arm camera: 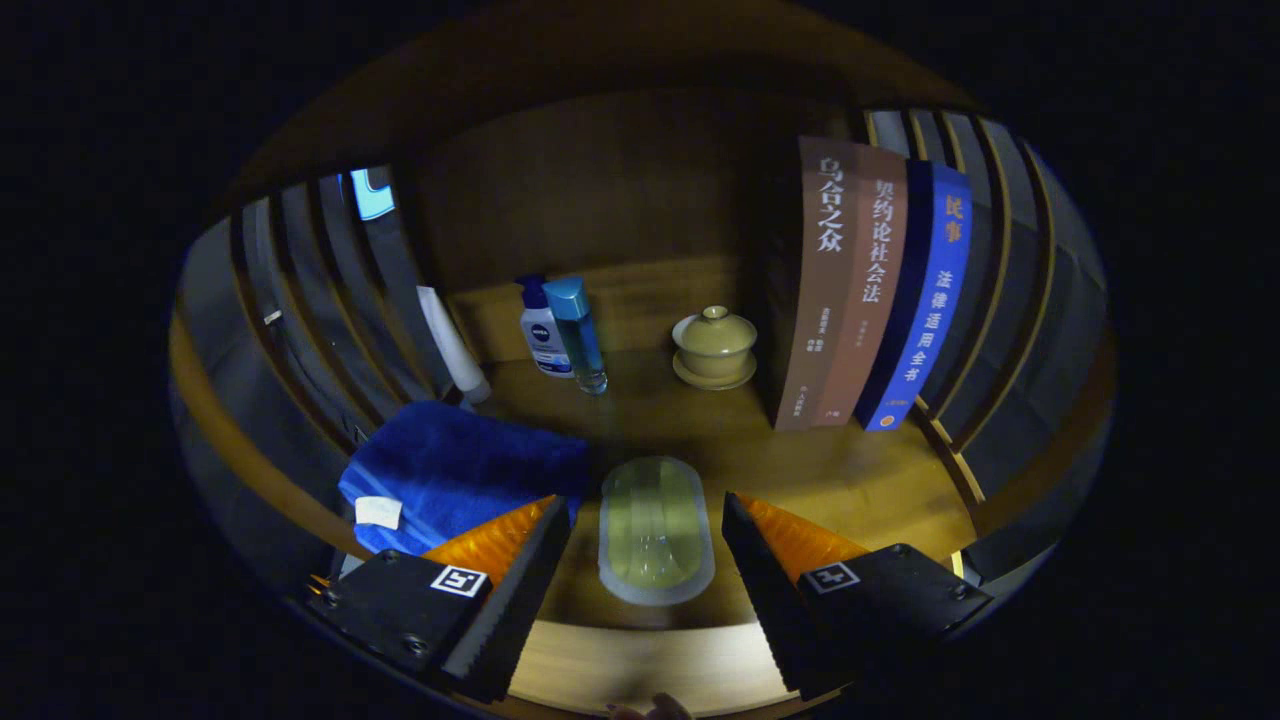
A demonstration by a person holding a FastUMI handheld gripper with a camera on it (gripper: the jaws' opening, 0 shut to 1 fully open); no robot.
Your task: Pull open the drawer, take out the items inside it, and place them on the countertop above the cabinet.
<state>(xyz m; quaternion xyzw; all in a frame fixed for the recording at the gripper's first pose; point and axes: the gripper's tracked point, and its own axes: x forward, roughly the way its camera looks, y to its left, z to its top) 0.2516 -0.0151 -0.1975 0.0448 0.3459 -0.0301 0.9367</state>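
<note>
1. The gripper (647,560) has its jaws spread wide apart, with nothing pressed between them.
2. Between the two fingers lies a translucent, pale yellow-green oval item (656,530) with a whitish rim, flat on the wooden counter (850,480). Neither finger touches it; there is a clear gap on each side.
3. A folded blue towel (460,465) with a small white tag lies on the counter just ahead of the left finger, which overlaps its near corner in the view.
4. Beyond the towel, near the back of the counter, stand a white pump bottle (541,335) with a blue top and, just beside it, a clear blue bottle (582,335) with a blue cap. Both are upright.
5. A white cylinder-like object (452,345) leans at the left, beside the pump bottle; what it is cannot be told.
6. Further right, well beyond the fingers, a pale yellow-green lidded tea bowl (714,345) sits on its saucer.
7. Just right of the tea bowl stand three upright books (865,290), spines facing out: two brown and one blue, pressed side by side.
8. Dark slatted panels (330,290) with wooden strips flank the counter on both sides.
9. A wooden back wall (600,200) rises behind the bottles and tea bowl.
10. A lighter wooden edge (640,665) runs below the fingertips, nearest the camera.
</note>
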